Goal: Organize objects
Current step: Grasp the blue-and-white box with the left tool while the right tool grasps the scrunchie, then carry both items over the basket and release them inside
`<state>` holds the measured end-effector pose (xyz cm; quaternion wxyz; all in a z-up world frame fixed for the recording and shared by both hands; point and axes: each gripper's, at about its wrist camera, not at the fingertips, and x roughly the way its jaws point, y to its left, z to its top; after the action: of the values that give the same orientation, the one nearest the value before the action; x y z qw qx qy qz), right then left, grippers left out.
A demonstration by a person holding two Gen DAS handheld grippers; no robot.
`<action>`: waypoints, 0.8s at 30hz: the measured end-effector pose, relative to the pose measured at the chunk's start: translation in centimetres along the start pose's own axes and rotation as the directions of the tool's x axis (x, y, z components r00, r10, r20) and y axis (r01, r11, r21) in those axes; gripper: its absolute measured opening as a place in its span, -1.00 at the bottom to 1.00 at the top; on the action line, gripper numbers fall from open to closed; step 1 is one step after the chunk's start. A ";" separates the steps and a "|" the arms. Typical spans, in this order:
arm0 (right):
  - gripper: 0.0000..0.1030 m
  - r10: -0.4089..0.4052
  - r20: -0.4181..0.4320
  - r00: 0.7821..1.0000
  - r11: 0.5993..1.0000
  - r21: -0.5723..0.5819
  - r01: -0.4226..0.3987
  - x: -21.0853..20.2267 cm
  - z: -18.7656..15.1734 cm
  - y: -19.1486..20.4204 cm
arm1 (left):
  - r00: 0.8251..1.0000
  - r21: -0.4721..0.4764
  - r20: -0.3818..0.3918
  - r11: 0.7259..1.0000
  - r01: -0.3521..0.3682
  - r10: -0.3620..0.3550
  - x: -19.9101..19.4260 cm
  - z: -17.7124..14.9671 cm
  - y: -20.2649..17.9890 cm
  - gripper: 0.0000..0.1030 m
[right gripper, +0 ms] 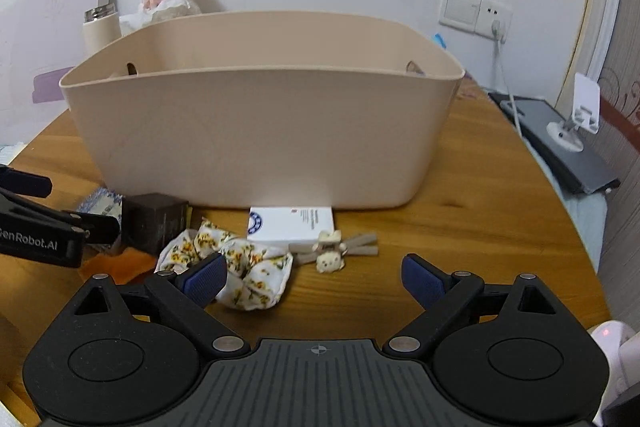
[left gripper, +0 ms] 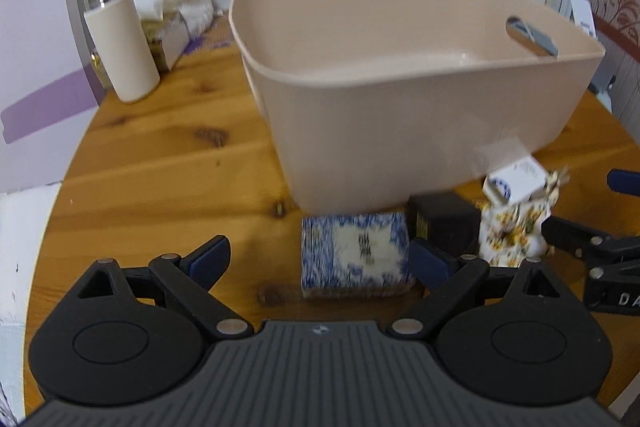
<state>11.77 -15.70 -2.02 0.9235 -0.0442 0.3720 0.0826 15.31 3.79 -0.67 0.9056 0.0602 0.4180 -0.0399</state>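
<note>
I judge nothing sorted yet: the beige bin point(left gripper: 400, 75) looks empty, and blue-patterned box point(left gripper: 356, 253), black box point(right gripper: 154, 223), scrunchie point(right gripper: 240, 267) and white box point(right gripper: 292, 225) lie on the desk point(left gripper: 140, 167) before it. My left gripper point(left gripper: 320, 263) and right gripper point(right gripper: 314, 279) have jaws apart, holding nothing.

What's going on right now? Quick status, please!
Left gripper open, fingers around blue-and-white patterned packet. Right gripper open, empty, near floral fabric scrunchie. Beige plastic bin looks empty. Nothing blocking.
</note>
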 end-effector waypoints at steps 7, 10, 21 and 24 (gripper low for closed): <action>0.70 0.072 -0.044 0.996 0.994 0.083 -0.068 1.1 -0.5 0.3 | 0.999 -0.018 -0.013 0.999 0.030 -0.030 0.5 -0.3 0.3 0.87; 0.68 0.071 -0.040 0.997 0.994 0.090 -0.067 1.3 -0.7 0.6 | 0.997 -0.035 -0.036 0.997 0.071 -0.073 0.9 -0.4 0.3 0.87; -0.65 0.071 -0.016 0.997 0.997 0.039 -0.071 0.8 -1.0 1.0 | 0.997 -0.018 -0.035 0.997 0.072 -0.073 1.8 -0.8 0.2 0.31; -0.77 0.071 -0.010 0.997 0.997 0.035 -0.070 0.4 -1.3 1.2 | 0.996 -0.015 -0.048 0.997 0.080 -0.081 1.7 -0.8 0.4 0.26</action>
<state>10.95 -14.69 -3.23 0.9186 -0.0157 0.3798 0.1084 15.86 4.22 -2.41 0.8932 0.0383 0.4423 -0.0721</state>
